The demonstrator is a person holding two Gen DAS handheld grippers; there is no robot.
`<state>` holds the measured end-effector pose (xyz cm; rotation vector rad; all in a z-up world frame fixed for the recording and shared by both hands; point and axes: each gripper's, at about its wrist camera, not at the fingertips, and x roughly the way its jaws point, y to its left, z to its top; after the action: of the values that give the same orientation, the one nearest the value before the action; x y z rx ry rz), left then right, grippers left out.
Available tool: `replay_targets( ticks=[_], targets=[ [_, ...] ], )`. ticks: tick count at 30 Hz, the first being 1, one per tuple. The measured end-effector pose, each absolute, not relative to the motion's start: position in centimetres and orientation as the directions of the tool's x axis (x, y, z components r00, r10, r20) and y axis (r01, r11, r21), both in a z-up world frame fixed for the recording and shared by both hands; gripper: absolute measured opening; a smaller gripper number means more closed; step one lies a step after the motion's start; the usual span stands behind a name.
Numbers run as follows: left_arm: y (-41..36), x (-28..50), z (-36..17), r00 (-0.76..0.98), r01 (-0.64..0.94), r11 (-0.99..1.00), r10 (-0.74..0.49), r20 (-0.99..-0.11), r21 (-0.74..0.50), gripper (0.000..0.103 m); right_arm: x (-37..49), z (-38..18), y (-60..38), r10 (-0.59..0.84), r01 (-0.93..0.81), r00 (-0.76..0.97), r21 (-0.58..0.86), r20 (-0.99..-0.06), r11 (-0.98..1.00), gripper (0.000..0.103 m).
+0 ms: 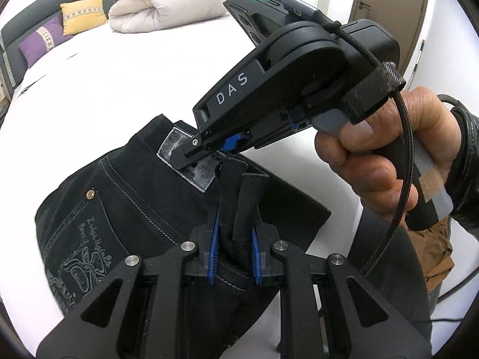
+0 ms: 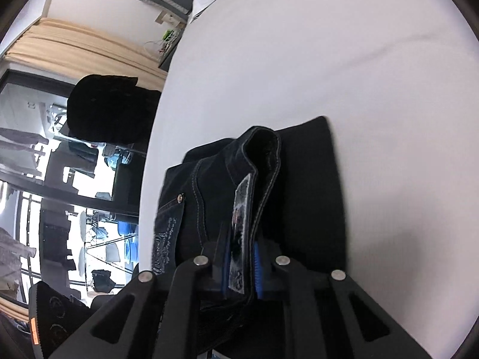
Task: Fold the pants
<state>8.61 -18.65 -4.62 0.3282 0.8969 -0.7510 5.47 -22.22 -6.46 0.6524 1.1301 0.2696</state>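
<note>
At the lower centre of both views we see the black pants (image 1: 125, 209) lying folded on the white bed (image 1: 119, 89), our left claw (image 1: 233, 251) clenched on their belt loop (image 1: 244, 206) and our right claw (image 2: 241, 266) clenched on the waistband patch (image 2: 239, 218).

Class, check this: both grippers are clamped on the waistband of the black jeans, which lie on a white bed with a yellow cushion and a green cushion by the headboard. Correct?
Not quite. The second cushion is purple, not green, as the left wrist view shows beside the yellow cushion. The rest holds: left gripper and right gripper both clamp the black jeans on the white bed.
</note>
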Motion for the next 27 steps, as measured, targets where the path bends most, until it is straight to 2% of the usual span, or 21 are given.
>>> replay_targets(
  ticks=[8,14,18,20,23,27],
  targets=[
    [-19.9,9.8,-3.3,0.384,0.711,0.701,-0.449,-0.807,-0.052,0.016,5.7,-6.3,-23.6,0.499,0.116,0.414,0.588,-0.761,0.800,0.014],
    [-13.6,8.3,-3.4,0.372,0.720,0.691,-0.456,-0.808,-0.059,0.016,4.7,-6.6,-24.8,0.501,0.134,0.422,0.599,-0.756,0.790,0.014],
    [-12.2,8.5,-4.3,0.364,0.714,0.697,-0.444,-0.819,-0.061,0.016,4.3,-8.4,-25.3,0.521,0.161,0.432,0.632,-0.736,0.758,0.015],
    [-11.6,8.4,-4.8,0.361,0.719,0.693,-0.444,-0.820,-0.059,0.020,4.3,-9.1,-25.3,0.529,0.153,0.440,0.641,-0.725,0.752,0.016],
    [-10.0,8.2,-4.7,0.336,0.714,0.692,-0.475,-0.813,-0.109,0.026,3.7,-9.4,-25.5,0.538,0.156,0.472,0.666,-0.699,0.730,0.017],
    [-6.2,7.9,-3.2,0.231,0.704,0.661,-0.558,-0.797,-0.259,0.027,2.6,-8.7,-25.7,0.527,0.184,0.494,0.676,-0.691,0.714,0.028]
  ],
)
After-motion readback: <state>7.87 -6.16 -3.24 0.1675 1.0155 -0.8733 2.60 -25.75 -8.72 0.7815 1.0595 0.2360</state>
